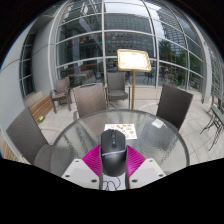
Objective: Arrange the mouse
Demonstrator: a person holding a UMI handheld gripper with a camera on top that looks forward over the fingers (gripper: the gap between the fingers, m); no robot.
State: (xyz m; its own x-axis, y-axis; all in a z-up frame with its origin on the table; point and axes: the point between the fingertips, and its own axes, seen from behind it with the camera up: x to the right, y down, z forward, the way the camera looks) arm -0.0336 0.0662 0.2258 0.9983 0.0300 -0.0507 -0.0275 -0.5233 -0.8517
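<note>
Item: black mouse, lying on a round glass table and held between the gripper fingers, both pink pads pressed against its sides. Beyond the mouse on the table: a small printed card. Around the table: several dark chairs. Behind the table: a wooden lectern before a glass facade.
</note>
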